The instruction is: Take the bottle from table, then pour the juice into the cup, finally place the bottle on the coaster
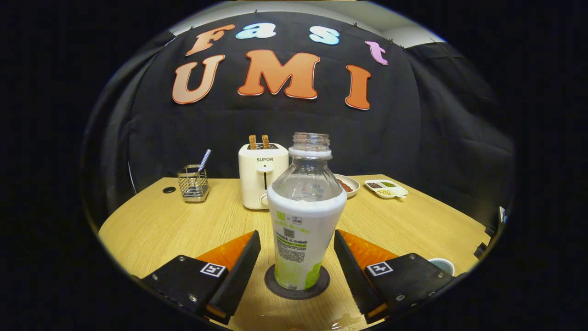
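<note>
A clear uncapped bottle (pixel 304 216) with a white and green label stands upright on a dark round coaster (pixel 297 284) on the wooden table (pixel 151 230). My gripper (pixel 297 250) is open, its two black and orange fingers (pixel 239 262) on either side of the bottle with a gap on each side, touching nothing. The bottle's clear upper part looks empty. The rim of a cup (pixel 442 265) peeks out just behind the right finger.
Beyond the bottle stand a white toaster (pixel 262 177) with two slices in it, a wire holder (pixel 193 183) with a straw, a plate (pixel 347 185) and a white divided dish (pixel 387 188) of seasonings. The booth's dark cloth wall closes off the back.
</note>
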A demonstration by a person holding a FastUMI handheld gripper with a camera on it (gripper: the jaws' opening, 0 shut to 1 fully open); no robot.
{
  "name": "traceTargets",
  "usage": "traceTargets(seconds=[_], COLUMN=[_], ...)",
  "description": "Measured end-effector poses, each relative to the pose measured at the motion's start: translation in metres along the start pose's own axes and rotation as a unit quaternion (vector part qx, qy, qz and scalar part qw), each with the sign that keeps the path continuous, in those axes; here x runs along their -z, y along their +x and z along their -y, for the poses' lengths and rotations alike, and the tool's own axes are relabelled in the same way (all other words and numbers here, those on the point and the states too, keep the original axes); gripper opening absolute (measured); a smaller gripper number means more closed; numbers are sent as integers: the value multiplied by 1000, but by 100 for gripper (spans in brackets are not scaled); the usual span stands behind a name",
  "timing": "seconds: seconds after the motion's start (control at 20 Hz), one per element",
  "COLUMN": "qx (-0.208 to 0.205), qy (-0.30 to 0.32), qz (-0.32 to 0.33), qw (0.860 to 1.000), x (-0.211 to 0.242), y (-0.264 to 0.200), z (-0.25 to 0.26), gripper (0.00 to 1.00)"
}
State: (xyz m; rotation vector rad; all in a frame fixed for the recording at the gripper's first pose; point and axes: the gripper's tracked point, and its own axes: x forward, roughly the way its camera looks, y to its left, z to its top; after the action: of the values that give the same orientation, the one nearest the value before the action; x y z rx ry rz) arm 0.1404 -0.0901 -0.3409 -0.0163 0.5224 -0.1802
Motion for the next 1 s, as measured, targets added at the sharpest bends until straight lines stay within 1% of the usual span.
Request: traceTargets(seconds=[0.05,0.15,0.25,0.35,0.45,0.55,0.75,0.85,1.0], qx=[2,6,-2,7,7,2,-32,-42,-64], qy=[3,9,19,15,17,19,6,-2,2], qz=[3,19,44,62,87,124,182,195,214], qw=[1000,1000,999,998,996,992,983,980,975], x=[-2,-12,-25,-36,-56,-85,-141,-164,-194], y=[-5,-19,-33,-46,-64,-89,-129,-150,-180], z=[1,3,-1,2,1,-2,-21,-27,-40], gripper=[98,98,98,98,98,98,97,97,97])
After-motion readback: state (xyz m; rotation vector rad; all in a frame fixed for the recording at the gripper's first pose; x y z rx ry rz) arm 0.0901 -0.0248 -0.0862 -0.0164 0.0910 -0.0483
